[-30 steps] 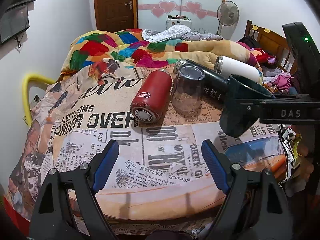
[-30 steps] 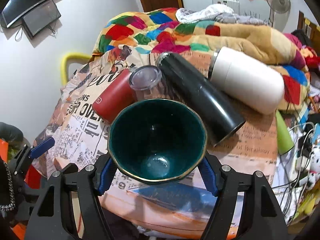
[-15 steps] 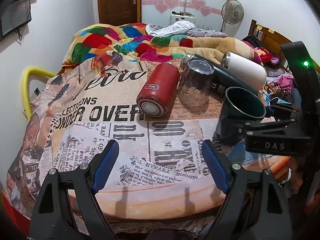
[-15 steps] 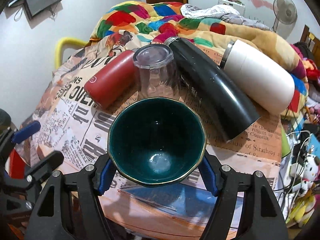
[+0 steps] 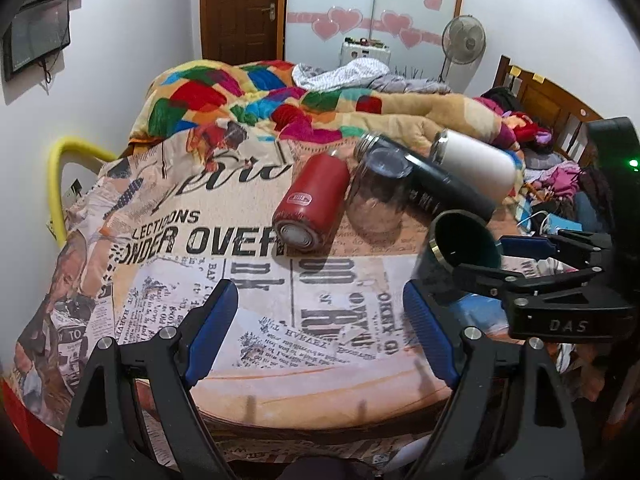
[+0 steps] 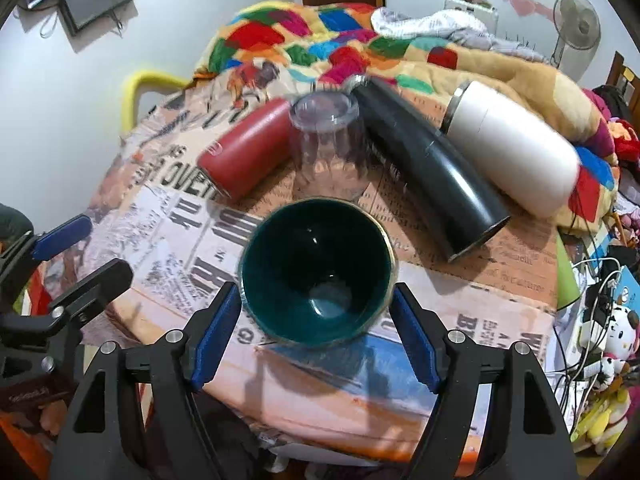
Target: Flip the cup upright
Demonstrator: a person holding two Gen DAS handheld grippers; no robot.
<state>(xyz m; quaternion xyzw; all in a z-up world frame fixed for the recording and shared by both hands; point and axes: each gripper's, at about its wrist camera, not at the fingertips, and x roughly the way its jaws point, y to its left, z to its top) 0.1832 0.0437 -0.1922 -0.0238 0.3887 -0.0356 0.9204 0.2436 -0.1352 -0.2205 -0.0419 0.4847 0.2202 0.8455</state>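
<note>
A dark green cup [image 6: 316, 272] with a gold rim stands upright on the newsprint-patterned table [image 6: 192, 240], mouth up. My right gripper [image 6: 316, 332] is around its lower part with the blue pads slightly apart from its walls, so it reads as open. In the left wrist view the cup [image 5: 460, 240] is at the right, with the right gripper [image 5: 496, 256] beside it. My left gripper [image 5: 320, 332] is open and empty over the table's near edge.
Behind the cup stand an upside-down clear glass [image 6: 328, 148], a red flask [image 6: 248, 152] lying down, a black flask [image 6: 428, 168] and a white flask [image 6: 516, 144]. A colourful blanket [image 5: 280, 108] lies at the back. Clutter and cables [image 6: 600, 300] are off the right edge.
The right gripper lowered the cup onto the table and its pads loosened off the cup's walls. The left gripper stayed open and drew back slightly.
</note>
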